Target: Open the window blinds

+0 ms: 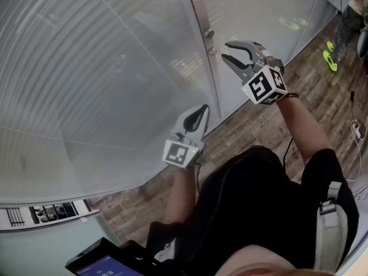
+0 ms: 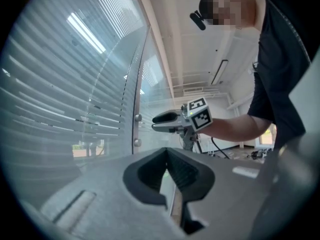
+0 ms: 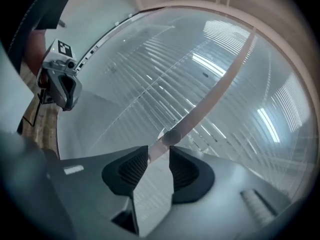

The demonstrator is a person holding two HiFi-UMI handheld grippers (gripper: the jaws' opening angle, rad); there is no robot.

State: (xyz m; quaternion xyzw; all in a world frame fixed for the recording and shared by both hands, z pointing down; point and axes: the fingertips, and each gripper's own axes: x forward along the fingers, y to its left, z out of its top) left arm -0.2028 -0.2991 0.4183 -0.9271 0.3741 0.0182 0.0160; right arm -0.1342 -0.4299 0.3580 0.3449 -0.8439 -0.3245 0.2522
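The window blinds fill the big glass panel facing the person, their slats looking mostly turned shut. The knobs sit on the upright frame post at the panel's right edge. The right gripper hangs just beside them, jaws roughly half apart and empty, apparently lining up to grip and twist one. The left gripper sits lower, jaws together on nothing, likely kept out of the way.

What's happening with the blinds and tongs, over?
Left tongs shut, empty. Right tongs open, empty, just short of the frame knobs. Blinds down. Nothing in the way.
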